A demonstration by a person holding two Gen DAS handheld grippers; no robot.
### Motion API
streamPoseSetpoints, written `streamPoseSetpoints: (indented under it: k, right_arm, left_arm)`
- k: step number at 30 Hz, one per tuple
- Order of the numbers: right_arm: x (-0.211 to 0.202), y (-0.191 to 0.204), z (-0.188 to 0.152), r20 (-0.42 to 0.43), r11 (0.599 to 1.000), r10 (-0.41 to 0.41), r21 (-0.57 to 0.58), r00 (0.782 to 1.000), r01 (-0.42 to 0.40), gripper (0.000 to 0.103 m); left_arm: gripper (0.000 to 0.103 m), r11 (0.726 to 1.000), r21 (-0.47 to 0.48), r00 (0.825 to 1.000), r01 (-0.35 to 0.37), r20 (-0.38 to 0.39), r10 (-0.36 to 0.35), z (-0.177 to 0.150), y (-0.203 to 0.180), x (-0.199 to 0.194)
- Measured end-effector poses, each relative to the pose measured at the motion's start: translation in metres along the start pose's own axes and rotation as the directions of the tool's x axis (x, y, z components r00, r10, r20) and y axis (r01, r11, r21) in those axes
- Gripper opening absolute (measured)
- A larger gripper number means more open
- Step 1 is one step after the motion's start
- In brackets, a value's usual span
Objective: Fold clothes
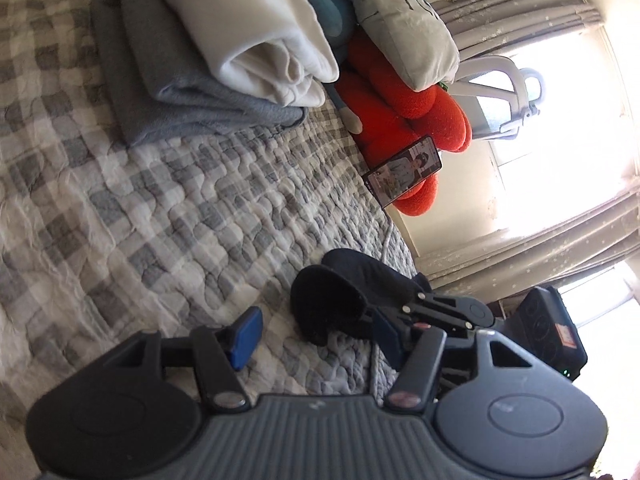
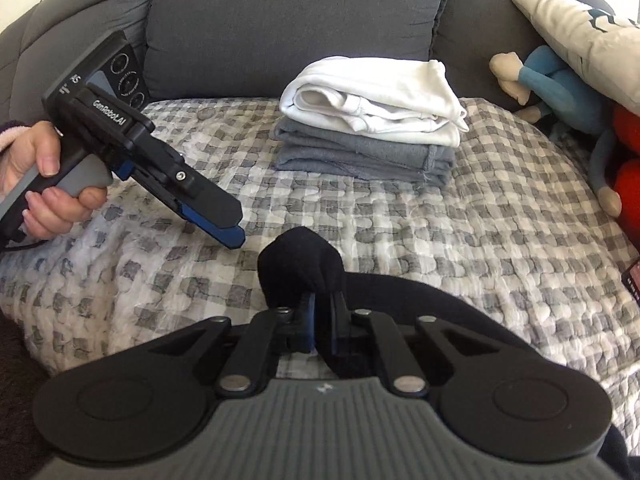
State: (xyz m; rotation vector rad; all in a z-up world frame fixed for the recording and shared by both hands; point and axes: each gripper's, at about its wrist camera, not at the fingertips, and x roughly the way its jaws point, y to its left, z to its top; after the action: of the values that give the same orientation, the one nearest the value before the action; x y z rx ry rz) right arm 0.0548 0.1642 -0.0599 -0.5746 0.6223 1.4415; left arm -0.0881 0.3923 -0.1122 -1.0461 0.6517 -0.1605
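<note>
A black garment [image 2: 300,262] lies bunched on the checked quilt [image 2: 460,220]. My right gripper [image 2: 322,322] is shut on it, with a fold of the cloth pinched between the blue pads and bulging out beyond them. In the left wrist view the same black garment [image 1: 328,296] sits just ahead of my left gripper [image 1: 316,336], whose blue pads [image 1: 246,334] stand well apart without pressing it. The right gripper [image 1: 404,309] comes in from the right there, clamped on the cloth. A hand holds the left gripper [image 2: 234,234] at the left, close beside the bulge.
A folded white garment [image 2: 372,96] rests on a folded grey one [image 2: 360,156] at the back of the bed, against the grey padded headboard [image 2: 280,20]. A pillow [image 2: 588,40], a blue doll [image 2: 552,80], red plush [image 1: 408,120] and a phone [image 1: 404,170] line the right side.
</note>
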Motion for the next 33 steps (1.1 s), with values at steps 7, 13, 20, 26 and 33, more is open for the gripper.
streamPoseSetpoints:
  k: [7,13,20,26,33]
  right_arm:
    - [-0.014,0.022,-0.019,-0.047,0.999,0.032,-0.019,0.998,-0.033,0.008]
    - [-0.027,0.013,-0.032,-0.039,0.996,0.063,0.062,0.997,-0.061,0.009]
    - [-0.038,0.013,-0.047,-0.029,0.987,0.120,0.108,0.992,-0.116,0.018]
    - [-0.040,0.010,-0.052,-0.012,0.981,0.131,0.143,0.991,-0.128,0.018]
    - [-0.039,0.008,-0.055,0.003,0.978,0.130,0.166,0.991,-0.129,0.018]
  left_arm:
    - [0.063,0.996,-0.076,0.999,0.036,0.027,-0.035,-0.008,0.006,0.006]
    - [0.062,0.997,-0.064,0.999,0.042,0.008,-0.042,-0.011,-0.004,0.021]
    - [0.061,0.997,-0.054,0.999,0.053,-0.005,-0.054,-0.014,-0.016,0.036]
    - [0.048,0.983,-0.150,0.994,0.102,-0.023,-0.107,-0.007,-0.014,0.047]
    - [0.001,0.984,-0.171,0.997,0.050,-0.043,-0.058,-0.013,-0.023,0.066]
